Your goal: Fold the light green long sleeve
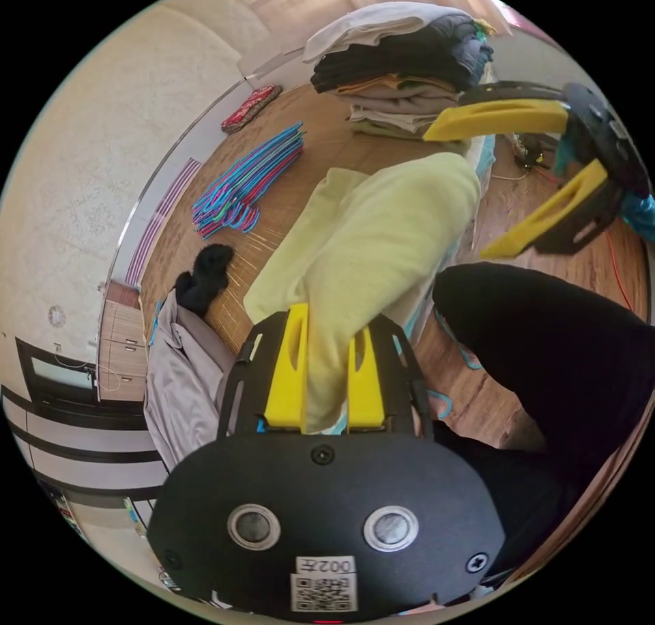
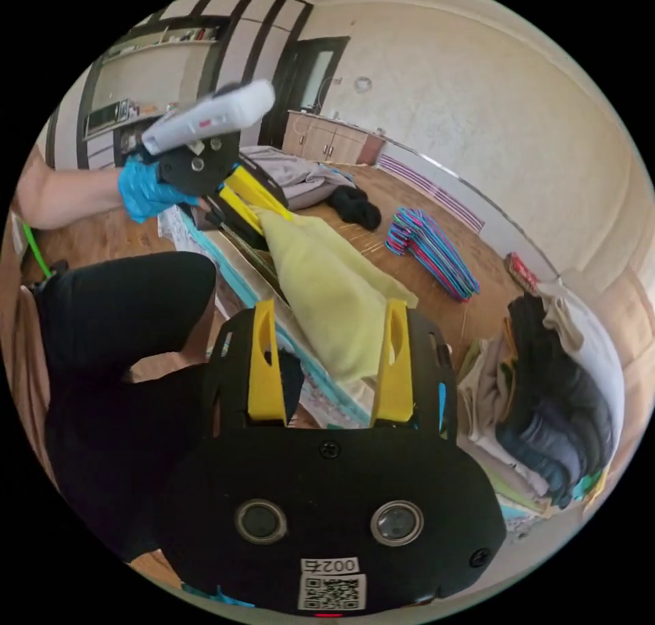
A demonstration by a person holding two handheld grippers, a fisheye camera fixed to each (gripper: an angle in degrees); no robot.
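The light green long sleeve hangs folded in a thick bundle over the floor, and my left gripper is shut on its near end. In the right gripper view the same garment slopes down from the left gripper, held by a hand in a blue glove. My right gripper stands open, its yellow jaws wide on either side of the garment's lower end without touching it. That open right gripper also appears at the upper right of the left gripper view, beside the garment.
A tall stack of folded clothes sits on the wooden floor. Coloured hangers lie near the wall, with a black item and grey cloth close by. The person's black-clad leg is alongside.
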